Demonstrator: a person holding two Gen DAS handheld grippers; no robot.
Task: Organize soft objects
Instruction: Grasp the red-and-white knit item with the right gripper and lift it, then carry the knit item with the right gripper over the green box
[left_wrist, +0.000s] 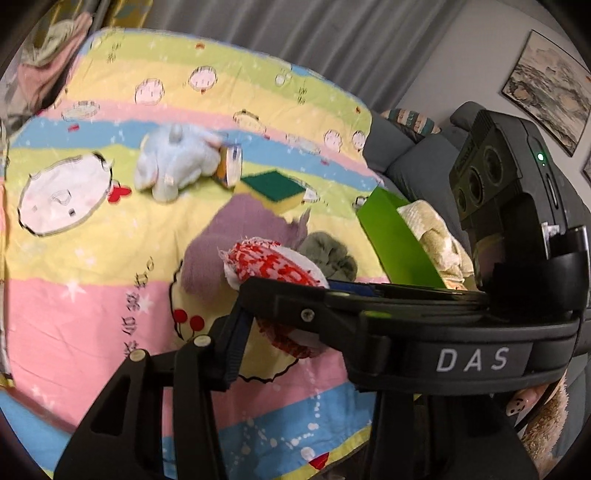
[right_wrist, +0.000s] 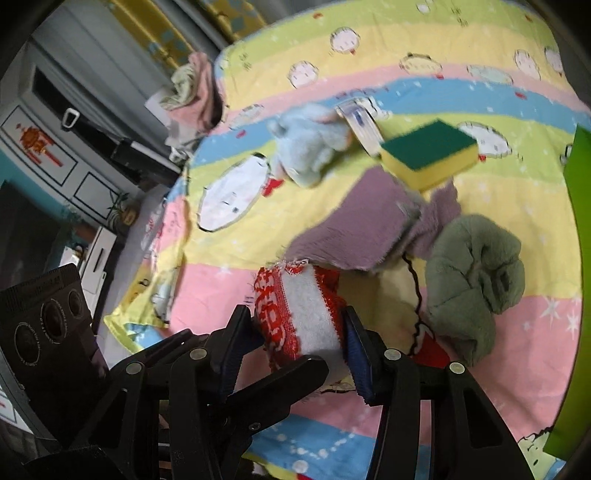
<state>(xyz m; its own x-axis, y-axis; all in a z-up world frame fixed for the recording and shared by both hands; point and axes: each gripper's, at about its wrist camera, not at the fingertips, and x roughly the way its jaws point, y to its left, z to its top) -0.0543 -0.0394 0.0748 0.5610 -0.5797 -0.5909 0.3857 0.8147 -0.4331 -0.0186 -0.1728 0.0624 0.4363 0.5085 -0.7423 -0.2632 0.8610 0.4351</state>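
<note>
Both tongs clamp one red-and-white cloth (right_wrist: 299, 314), lifted just above the striped bedsheet (left_wrist: 92, 314): right gripper (right_wrist: 299, 332) closed across it, left gripper (left_wrist: 258, 325) pinching its edge. Step appears mid-fold or carry. Next, probably the green bag (left_wrist: 395, 236), beside the grey-green plush (right_wrist: 476, 266).

Sponge (right_wrist: 428, 157) behind flat cloth (right_wrist: 354, 229); plush toy (right_wrist: 310, 147) left; bunched towel (right_wrist: 476, 277) right.

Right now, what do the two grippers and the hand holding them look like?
Both grippers are matte black plastic with silver rivets and ribbed blue finger pads. The right one's curved band reads "DAS" in white and carries a three-lens camera block with a green LED. The hand shows smiley nail art and a fuzzy tan sleeve.
</note>
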